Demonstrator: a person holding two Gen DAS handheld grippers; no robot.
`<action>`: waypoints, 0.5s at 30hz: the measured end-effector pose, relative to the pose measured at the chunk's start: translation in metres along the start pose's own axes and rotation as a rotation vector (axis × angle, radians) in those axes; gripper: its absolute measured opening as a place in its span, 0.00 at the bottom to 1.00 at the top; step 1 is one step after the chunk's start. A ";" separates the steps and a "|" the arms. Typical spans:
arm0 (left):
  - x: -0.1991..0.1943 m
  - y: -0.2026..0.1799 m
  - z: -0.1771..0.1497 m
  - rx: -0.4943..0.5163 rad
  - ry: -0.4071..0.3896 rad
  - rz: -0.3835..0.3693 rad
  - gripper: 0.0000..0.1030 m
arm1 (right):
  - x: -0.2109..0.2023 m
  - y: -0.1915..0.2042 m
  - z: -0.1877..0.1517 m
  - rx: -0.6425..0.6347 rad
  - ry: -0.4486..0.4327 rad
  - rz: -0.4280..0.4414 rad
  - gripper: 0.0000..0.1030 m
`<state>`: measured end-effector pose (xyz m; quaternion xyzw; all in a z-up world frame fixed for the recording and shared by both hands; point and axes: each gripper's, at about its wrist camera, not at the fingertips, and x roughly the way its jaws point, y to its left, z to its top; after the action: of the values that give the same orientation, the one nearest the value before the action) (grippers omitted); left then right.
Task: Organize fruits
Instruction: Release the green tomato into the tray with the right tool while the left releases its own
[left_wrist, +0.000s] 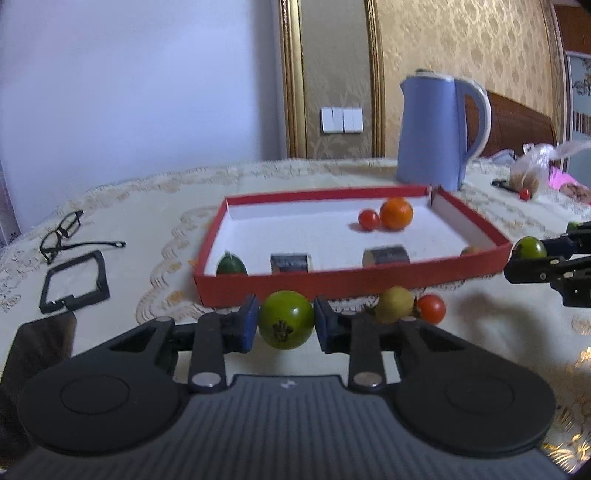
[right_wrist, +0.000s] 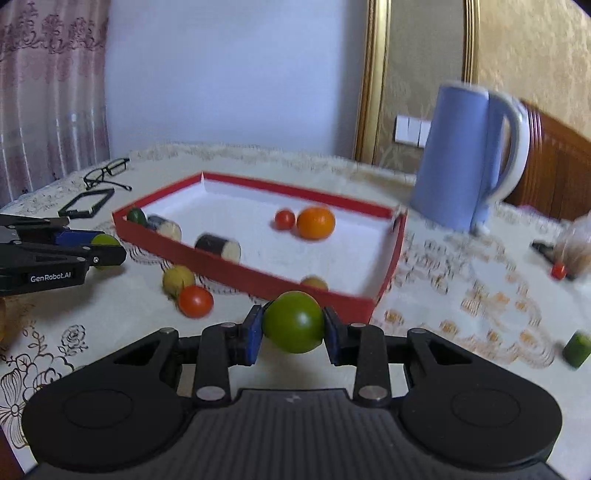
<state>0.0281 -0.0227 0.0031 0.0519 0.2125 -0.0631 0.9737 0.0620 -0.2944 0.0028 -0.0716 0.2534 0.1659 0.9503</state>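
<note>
While each pinches a green fruit, left claw (left_wrist: 285, 322) and right claw (right_wrist: 293, 328) hover.

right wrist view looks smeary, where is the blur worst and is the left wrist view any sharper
Right wrist view: motion smear is heaviest on the kettle and the tablecloth at right; the held green tomato stays fairly crisp. Left wrist view: sharper overall, the red tray edges clean, only mildly soft; fisheye bends both.

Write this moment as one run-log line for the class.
left gripper: shut on green tomato | right gripper: shut on second green tomato | both outside red tray
</note>
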 end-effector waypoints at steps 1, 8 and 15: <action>-0.002 0.000 0.002 -0.003 -0.012 0.001 0.28 | -0.002 0.000 0.003 -0.001 -0.013 -0.002 0.32; -0.015 -0.010 0.010 0.026 -0.057 0.015 0.28 | 0.002 -0.001 0.030 0.003 -0.075 -0.016 0.32; -0.010 -0.008 0.018 0.022 -0.055 0.032 0.28 | 0.029 -0.004 0.057 0.013 -0.090 -0.023 0.32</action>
<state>0.0251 -0.0321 0.0229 0.0642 0.1841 -0.0514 0.9795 0.1131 -0.2773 0.0376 -0.0605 0.2108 0.1565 0.9630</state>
